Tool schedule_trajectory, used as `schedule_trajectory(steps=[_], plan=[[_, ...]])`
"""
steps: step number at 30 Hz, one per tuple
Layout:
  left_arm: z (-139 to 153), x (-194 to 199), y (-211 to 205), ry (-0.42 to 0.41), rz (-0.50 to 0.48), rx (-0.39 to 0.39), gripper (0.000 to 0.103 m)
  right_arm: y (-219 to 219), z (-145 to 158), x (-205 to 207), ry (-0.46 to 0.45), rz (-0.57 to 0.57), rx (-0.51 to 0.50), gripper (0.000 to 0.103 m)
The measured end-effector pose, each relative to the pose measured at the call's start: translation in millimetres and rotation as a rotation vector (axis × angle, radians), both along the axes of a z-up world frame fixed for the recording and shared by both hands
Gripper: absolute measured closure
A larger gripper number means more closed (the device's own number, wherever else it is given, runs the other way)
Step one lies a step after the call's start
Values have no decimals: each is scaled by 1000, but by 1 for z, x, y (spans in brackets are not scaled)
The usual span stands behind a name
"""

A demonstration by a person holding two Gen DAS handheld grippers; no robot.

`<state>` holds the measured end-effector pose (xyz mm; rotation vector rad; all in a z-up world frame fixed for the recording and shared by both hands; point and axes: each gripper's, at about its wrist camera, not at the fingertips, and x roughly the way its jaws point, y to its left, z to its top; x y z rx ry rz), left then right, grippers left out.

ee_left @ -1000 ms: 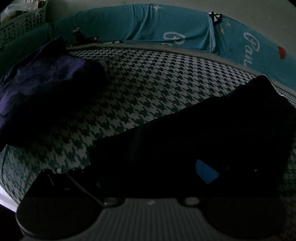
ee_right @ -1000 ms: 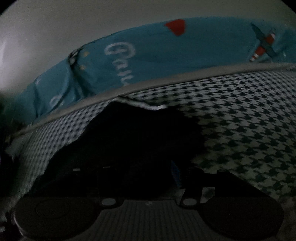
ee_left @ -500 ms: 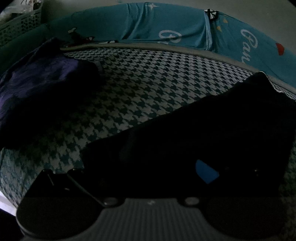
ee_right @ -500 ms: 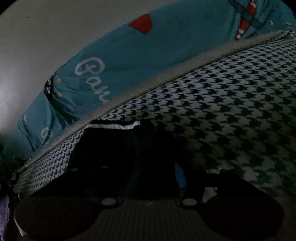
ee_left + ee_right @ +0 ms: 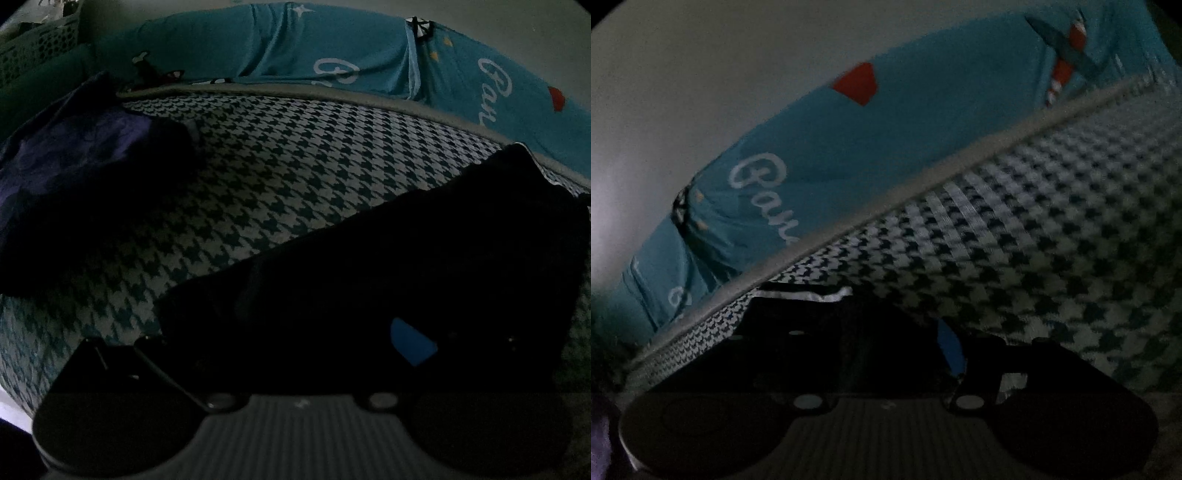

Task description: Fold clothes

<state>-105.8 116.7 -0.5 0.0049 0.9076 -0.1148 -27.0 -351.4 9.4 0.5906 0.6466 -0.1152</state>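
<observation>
A black garment lies spread across the houndstooth bed cover, running from lower left to upper right. My left gripper hangs low over its near edge, fingers wide apart, and dark cloth fills the gap between them. Its blue pad shows against the black. In the right wrist view the garment's far corner with a white hem sits just ahead of my right gripper. Those jaws stand apart with black cloth between them, and no pinch shows. The left finger is lost in the dark.
A crumpled purple garment lies at the left of the bed. A teal printed quilt runs along the far edge by the wall. A pale lattice basket stands at the far left. Houndstooth cover stretches to the right of the black garment.
The right wrist view has rolled and shifted, so the bed edge now slants and the black garment's corner sits closer to the jaws. The left view is barely changed.
</observation>
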Motion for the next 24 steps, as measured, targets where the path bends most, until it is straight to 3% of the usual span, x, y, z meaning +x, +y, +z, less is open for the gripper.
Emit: schedule_trajectory(steps=[7, 15, 18, 21, 23, 24], plan=[[-1, 0, 1, -1, -4, -1, 0, 3, -10, 18, -36, 94, 19, 41], [-3, 1, 0, -2, -12, 17, 0, 32, -10, 41, -49, 220, -118, 40], [-4, 2, -1, -3, -13, 24, 0, 39, -10, 48, -52, 253, -164, 49], [-5, 2, -3, -3, -14, 33, 0, 40, -11, 54, -53, 248, -179, 64], [-5, 2, -3, -3, -14, 37, 0, 37, -12, 56, -52, 239, -166, 81], [-5, 2, -4, -3, -15, 38, 0, 36, -13, 57, -52, 236, -160, 83]])
